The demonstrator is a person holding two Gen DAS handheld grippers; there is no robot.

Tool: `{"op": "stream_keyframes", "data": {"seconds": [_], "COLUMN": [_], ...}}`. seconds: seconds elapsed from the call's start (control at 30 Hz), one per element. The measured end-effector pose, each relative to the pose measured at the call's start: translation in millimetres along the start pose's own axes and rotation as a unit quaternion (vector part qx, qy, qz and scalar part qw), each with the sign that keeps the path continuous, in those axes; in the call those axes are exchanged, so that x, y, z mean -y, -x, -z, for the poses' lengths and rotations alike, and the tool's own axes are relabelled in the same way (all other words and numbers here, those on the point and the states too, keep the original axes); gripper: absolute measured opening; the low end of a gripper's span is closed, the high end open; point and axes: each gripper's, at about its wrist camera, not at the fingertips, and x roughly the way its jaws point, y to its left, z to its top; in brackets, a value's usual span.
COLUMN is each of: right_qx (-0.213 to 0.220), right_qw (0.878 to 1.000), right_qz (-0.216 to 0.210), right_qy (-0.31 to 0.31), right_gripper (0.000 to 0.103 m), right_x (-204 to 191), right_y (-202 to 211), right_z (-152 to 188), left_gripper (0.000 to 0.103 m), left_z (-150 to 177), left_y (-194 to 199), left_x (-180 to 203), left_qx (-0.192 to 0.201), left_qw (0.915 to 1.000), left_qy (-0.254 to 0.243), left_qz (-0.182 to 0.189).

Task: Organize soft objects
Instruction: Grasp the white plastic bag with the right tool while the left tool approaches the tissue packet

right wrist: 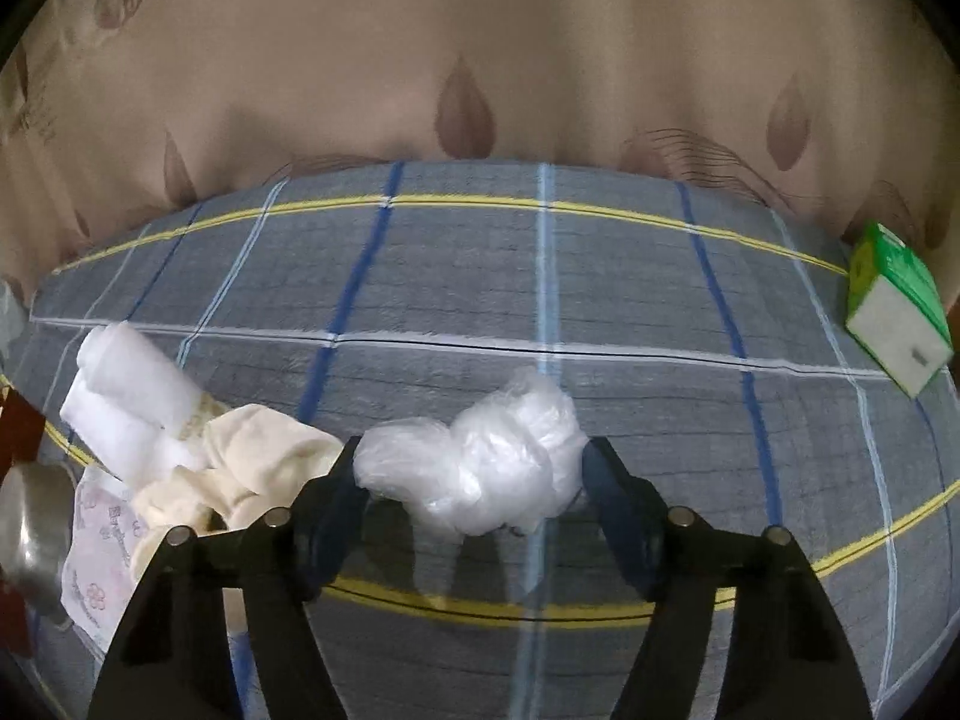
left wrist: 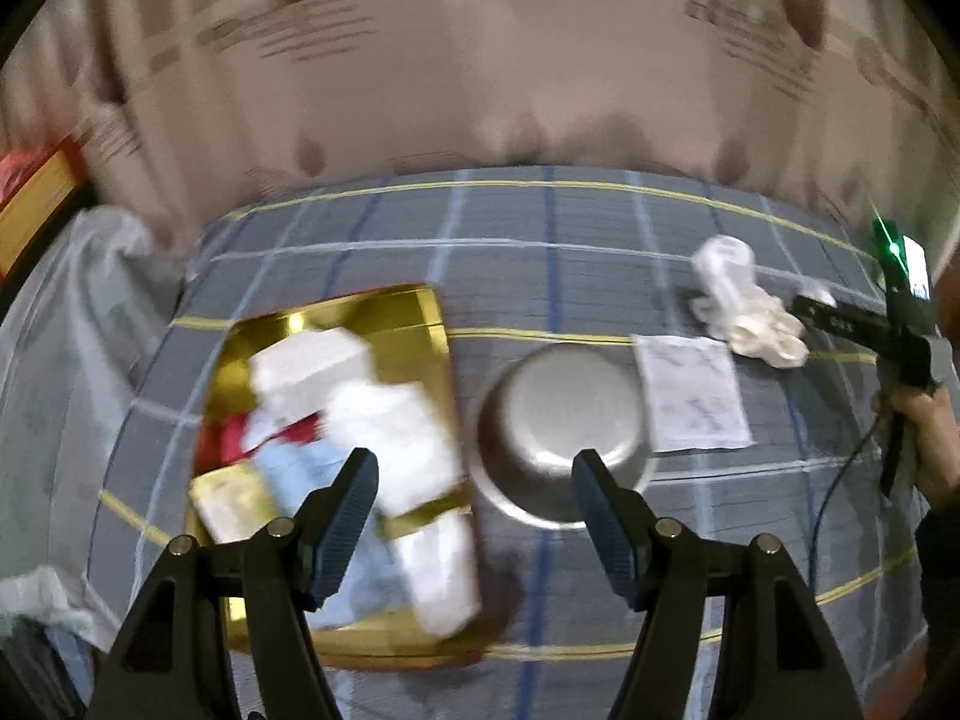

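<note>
right hand-held gripper [right wrist: 474, 480]: jaws around the crumpled plastic bag [right wrist: 474, 468], pads touching both sides
bag: near the bench's [right wrist: 540, 300] front edge
left hand-held gripper [left wrist: 474, 480]: wide open, holding nothing

Left gripper [left wrist: 474, 480] is tipped steeply down over the middle of the bed, jaws spread wide with nothing between them, both dark ribbed pads [left wrist: 345, 516] in plain sight. Right gripper [right wrist: 471, 480] is angled down too, toward the right end of the bed, and its fingers [right wrist: 606, 480] sit on either side of the crumpled clear plastic bag [right wrist: 474, 468], touching it at both ends. From the left camera you can see the person's hand [left wrist: 927, 438] wrapped round the right gripper's handle at the bed's right edge.
</note>
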Motion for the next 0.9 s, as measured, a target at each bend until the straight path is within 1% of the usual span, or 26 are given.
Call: {"op": "stream_keyframes", "data": {"seconds": [0.1, 0.23, 0.3, 0.4, 0.47, 0.5, 0.53, 0.63, 0.67, 0.73, 0.8, 0.83, 0.9], "right_qx": [0.005, 0.012, 0.013, 0.015, 0.008, -0.002, 0.003, 0.005, 0.005, 0.004, 0.004, 0.004, 0.004], "right_qw": [1.000, 1.000, 1.000, 1.000, 1.000, 1.000, 1.000, 1.000, 1.000, 1.000, 1.000, 1.000, 1.000], "right_qz": [0.006, 0.012, 0.013, 0.015, 0.010, 0.010, 0.009, 0.015, 0.014, 0.019, 0.022, 0.021, 0.015], "right_qy": [0.009, 0.013, 0.014, 0.011, 0.007, 0.003, 0.004, 0.002, 0.001, 0.004, 0.008, 0.006, 0.002], "right_gripper": [0.065, 0.064, 0.064, 0.064, 0.064, 0.063, 0.063, 0.061, 0.061, 0.061, 0.061, 0.061, 0.062], "right_x": [5, 14, 21, 32, 37, 40, 41, 43, 43, 41, 40, 40, 41], "right_y": [6, 17, 26, 41, 46, 45, 48, 52, 52, 51, 51, 51, 51], "right_z": [8, 24, 36, 56, 70, 77, 83, 87, 87, 86, 86, 87, 87], "left_gripper": [0.069, 0.069, 0.069, 0.069, 0.069, 0.069, 0.069, 0.069, 0.069, 0.069, 0.069, 0.069, 0.069], "left_z": [-6, -13, -19, -30, -39, -46, -49, -63, -66, -73, -78, -80, -82], "left_y": [-8, -17, -24, -32, -41, -48, -50, -65, -70, -76, -83, -86, -92], "left_x": [33, 66, 82, 103, 116, 122, 124, 136, 139, 141, 143, 142, 143], "left_qx": [-0.005, -0.014, -0.027, -0.046, -0.069, -0.084, -0.091, -0.128, -0.139, -0.149, -0.159, -0.166, -0.173], "left_qw": [0.9995, 0.9979, 0.9968, 0.9938, 0.9910, 0.9895, 0.9884, 0.9842, 0.9817, 0.9810, 0.9797, 0.9792, 0.9776], "left_qy": [-0.024, -0.042, -0.047, -0.050, -0.059, -0.049, -0.045, -0.038, -0.040, -0.026, -0.027, -0.020, -0.013], "left_qz": [0.019, 0.048, 0.059, 0.088, 0.098, 0.107, 0.113, 0.116, 0.124, 0.121, 0.119, 0.115, 0.120]}}
